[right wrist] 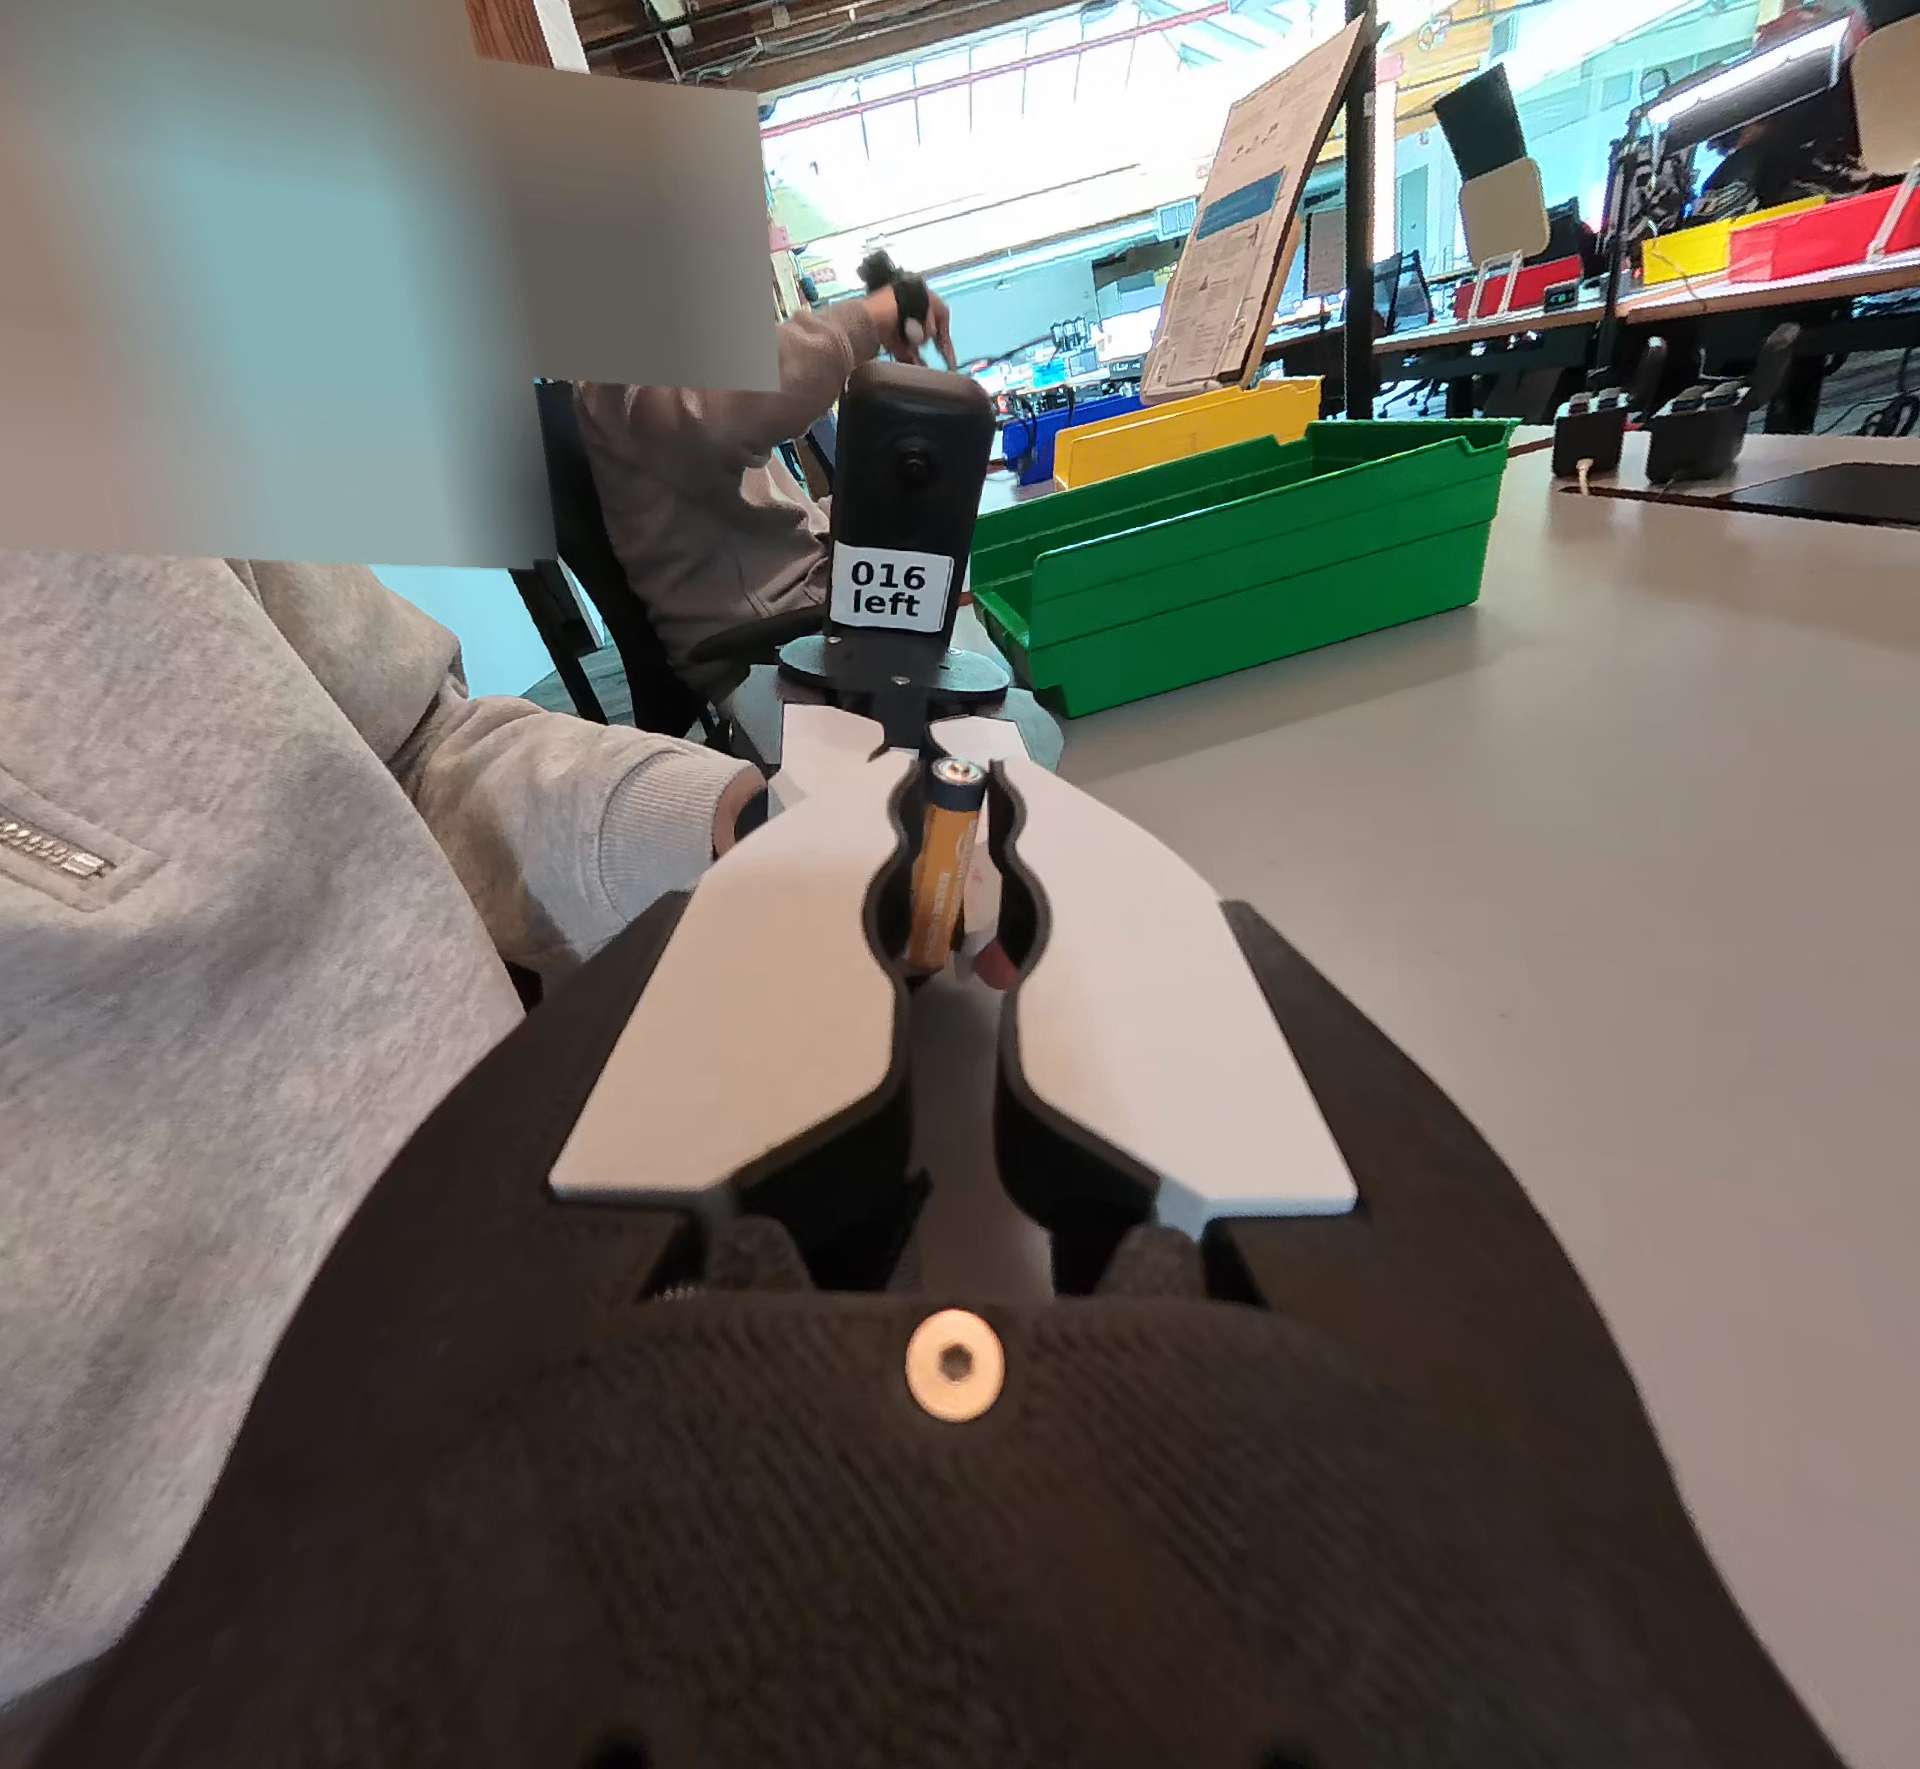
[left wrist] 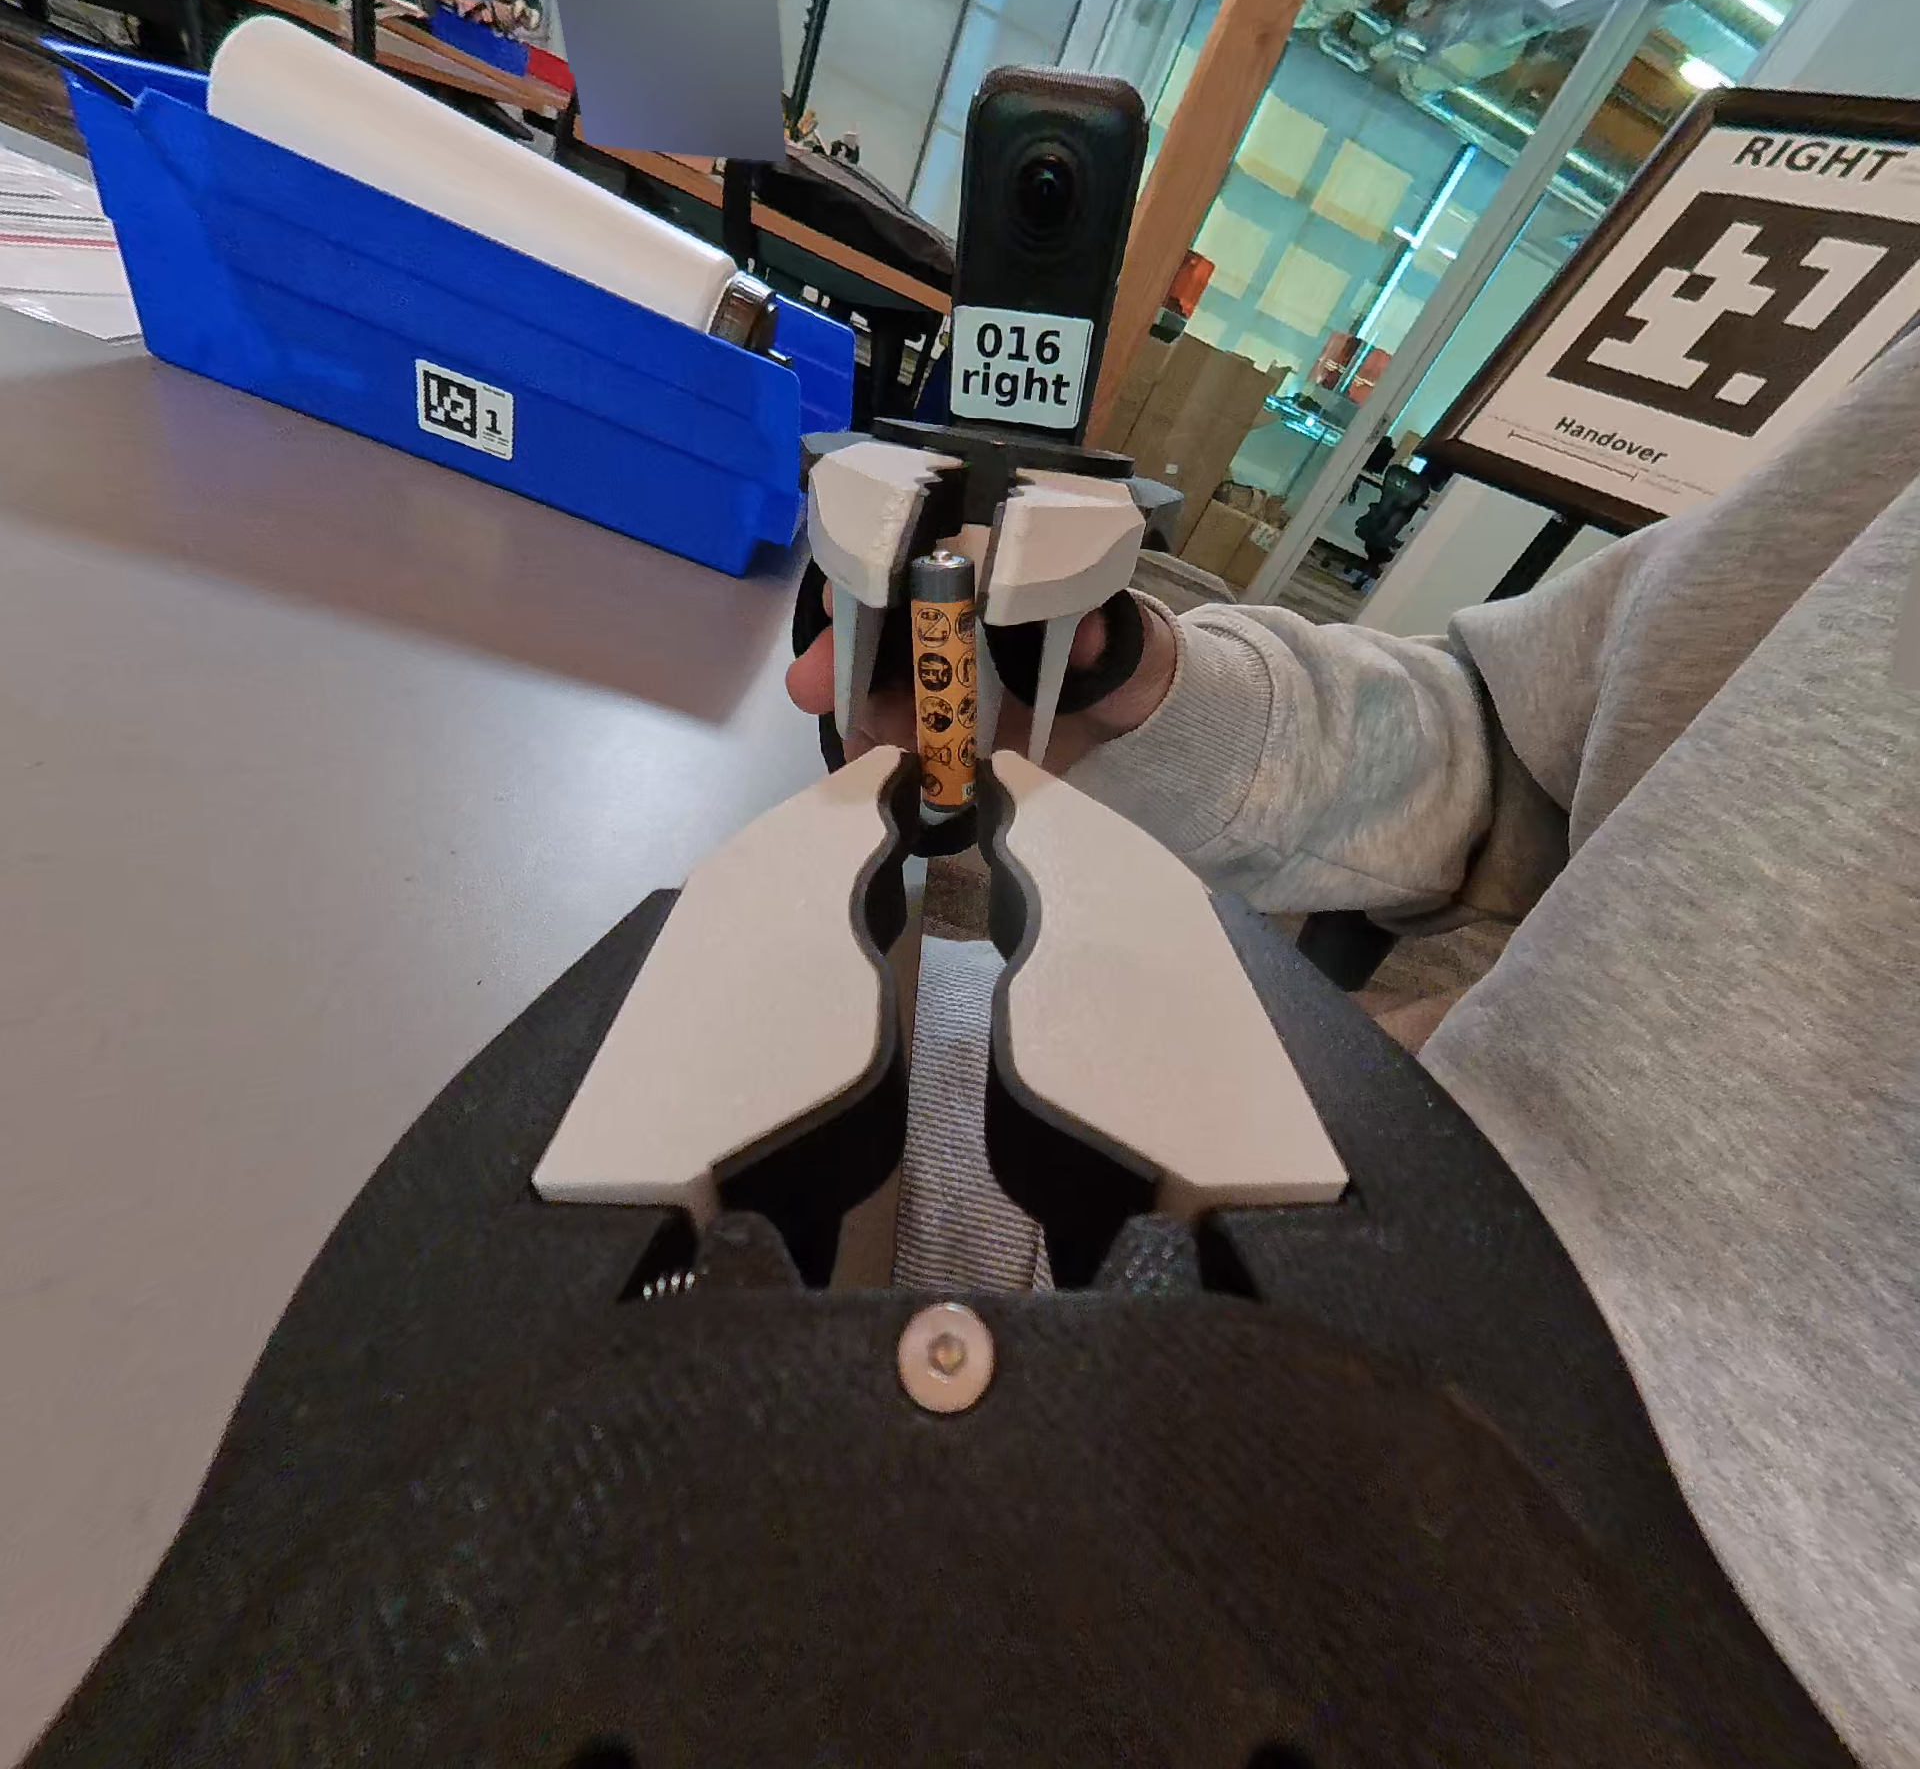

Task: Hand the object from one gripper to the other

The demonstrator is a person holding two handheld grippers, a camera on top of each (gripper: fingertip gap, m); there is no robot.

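Observation:
An orange and black battery stands upright between the two grippers, which face each other tip to tip above the grey table. My left gripper is shut on the battery's lower end. The right gripper shows beyond it, its white fingers closed around the battery's upper end. In the right wrist view my right gripper has the battery pinched at its tips, with the left gripper just behind. Both grippers appear to grip it at once.
A blue bin with a white roll stands on the table at the left. A framed marker board stands at the right. A green bin and a yellow bin lie beyond. Grey sleeves hold both grippers. Only a small space, under 4 cm, lies between the two pairs of fingers.

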